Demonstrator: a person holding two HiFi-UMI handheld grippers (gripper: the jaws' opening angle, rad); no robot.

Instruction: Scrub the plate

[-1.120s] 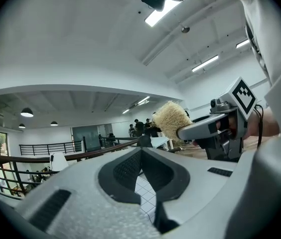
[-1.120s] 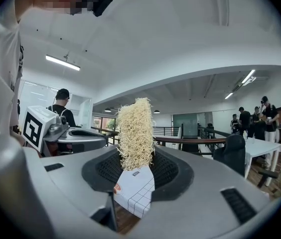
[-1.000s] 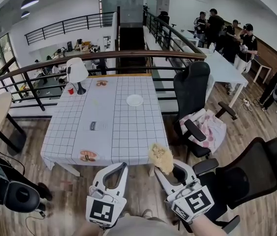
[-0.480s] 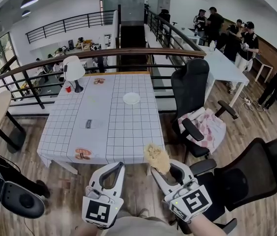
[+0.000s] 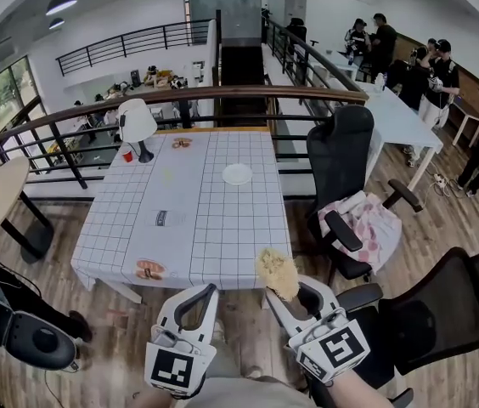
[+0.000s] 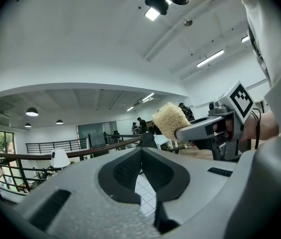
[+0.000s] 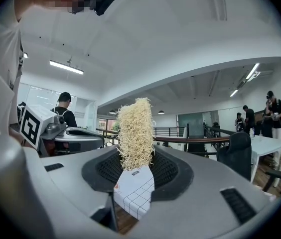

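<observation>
A small white plate (image 5: 237, 174) lies on the far right part of the grid-patterned tablecloth (image 5: 188, 219), well ahead of both grippers. My right gripper (image 5: 278, 296) is shut on a yellowish fibrous scrubber (image 5: 278, 272), held upright just short of the table's near edge. In the right gripper view the scrubber (image 7: 135, 133) sticks up out of that gripper (image 7: 136, 158). My left gripper (image 5: 208, 290) hangs beside it, shut and holding nothing. In the left gripper view the left gripper (image 6: 141, 151) has its jaws together, with the scrubber (image 6: 170, 121) off to the right.
A white lamp (image 5: 136, 124) and a red cup (image 5: 126, 155) stand at the table's far left. A black chair (image 5: 341, 155) with a pink cloth (image 5: 367, 215) stands right of the table, another chair (image 5: 443, 313) near right. A railing (image 5: 222, 96) runs behind; people (image 5: 409, 66) stand far right.
Both grippers stay in front of the table's near edge with the scrubber still held. The head view has shifted slightly; nothing on the table has moved.
</observation>
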